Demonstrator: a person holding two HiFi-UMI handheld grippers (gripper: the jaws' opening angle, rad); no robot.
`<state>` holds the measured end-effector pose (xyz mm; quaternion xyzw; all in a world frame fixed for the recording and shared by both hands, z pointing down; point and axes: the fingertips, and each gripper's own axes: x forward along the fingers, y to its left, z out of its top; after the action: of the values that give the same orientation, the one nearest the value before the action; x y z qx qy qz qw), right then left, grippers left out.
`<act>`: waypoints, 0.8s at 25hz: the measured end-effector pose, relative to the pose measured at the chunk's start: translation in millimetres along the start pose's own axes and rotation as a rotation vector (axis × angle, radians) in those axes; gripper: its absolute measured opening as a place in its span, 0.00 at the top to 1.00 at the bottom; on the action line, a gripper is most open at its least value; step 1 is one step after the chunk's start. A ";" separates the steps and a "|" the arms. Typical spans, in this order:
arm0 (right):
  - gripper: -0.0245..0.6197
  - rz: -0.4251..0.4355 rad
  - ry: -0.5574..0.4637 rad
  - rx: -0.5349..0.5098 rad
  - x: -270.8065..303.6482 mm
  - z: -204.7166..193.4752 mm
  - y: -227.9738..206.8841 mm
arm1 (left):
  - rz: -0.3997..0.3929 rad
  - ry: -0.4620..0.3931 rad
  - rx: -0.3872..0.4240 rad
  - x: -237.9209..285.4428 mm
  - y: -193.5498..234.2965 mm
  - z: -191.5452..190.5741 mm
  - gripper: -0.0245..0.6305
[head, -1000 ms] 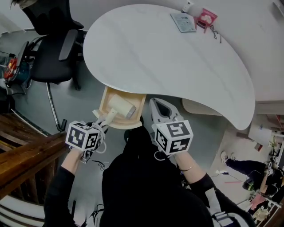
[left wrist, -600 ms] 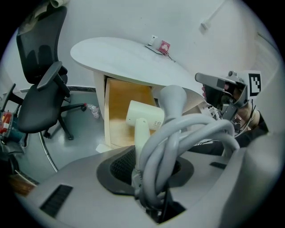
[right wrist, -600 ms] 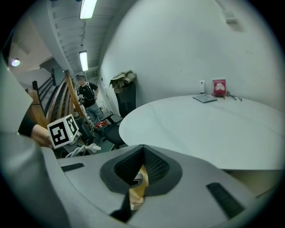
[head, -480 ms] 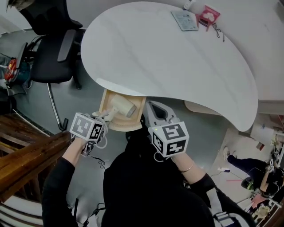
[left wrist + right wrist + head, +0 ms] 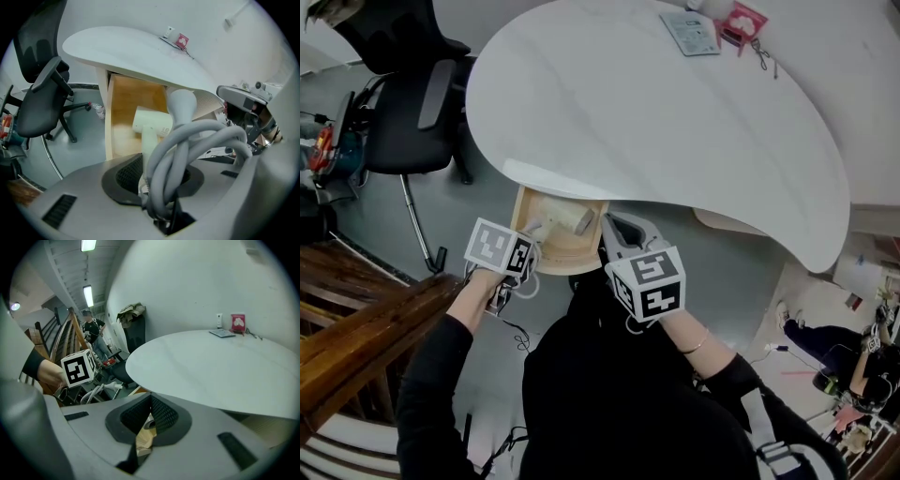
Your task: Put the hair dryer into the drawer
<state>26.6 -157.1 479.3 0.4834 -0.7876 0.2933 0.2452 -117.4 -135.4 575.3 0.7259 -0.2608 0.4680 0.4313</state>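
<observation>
Head view
- Drawer (image 5: pixel 555 266): pulled out from under the white table (image 5: pixel 656 112), so its wooden tray is open from above.
- Hair dryer (image 5: pixel 567 217): inside the drawer, its body low over the wooden bottom. It lies partly under the table edge, and I cannot tell whether it rests there.
- Left gripper (image 5: pixel 532 232): at the drawer's front left corner, reaching in over the rim. This probably lets the dryer go down without hitting the table.
- Right gripper (image 5: pixel 617 230): just beside the drawer's front right corner, probably placed to push the drawer shut afterwards.

Left gripper view
- Left gripper (image 5: pixel 155 183): its 2 jaws are clamped on the dryer's handle, with the looped cord (image 5: pixel 197 138) bunched in the same grip. Holding the loops likely keeps them from trailing outside.
- Hair dryer (image 5: pixel 152 125): held by the handle end with the barrel forward, so it enters the drawer first.
- Drawer (image 5: pixel 123 93): bare wood around the barrel, with room left for the cord.
- Step: judged close to release; the cord has yet to follow.

Right gripper view
- Right gripper (image 5: pixel 143 420): jaws drawn together to a narrow slit, and I judge nothing is gripped. The drawer's wood (image 5: pixel 140 437) shows through it.
- Table (image 5: pixel 211 366): its underside edge hangs just above, so this gripper sits low, level with the drawer.
</observation>
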 end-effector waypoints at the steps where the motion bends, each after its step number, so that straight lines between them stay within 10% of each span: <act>1: 0.95 0.005 0.009 -0.004 2.4 -1.7 1.3 | 0.004 0.005 -0.001 2.4 -0.3 1.2 0.75; 20: 0.95 0.050 0.076 -0.049 29.7 -11.1 13.1 | 0.051 -0.005 -0.142 47.6 3.6 31.1 0.75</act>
<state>3.6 -162.9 504.1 0.4458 -0.7965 0.2981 0.2793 -85.8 -163.0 613.9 0.6878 -0.3129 0.4571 0.4691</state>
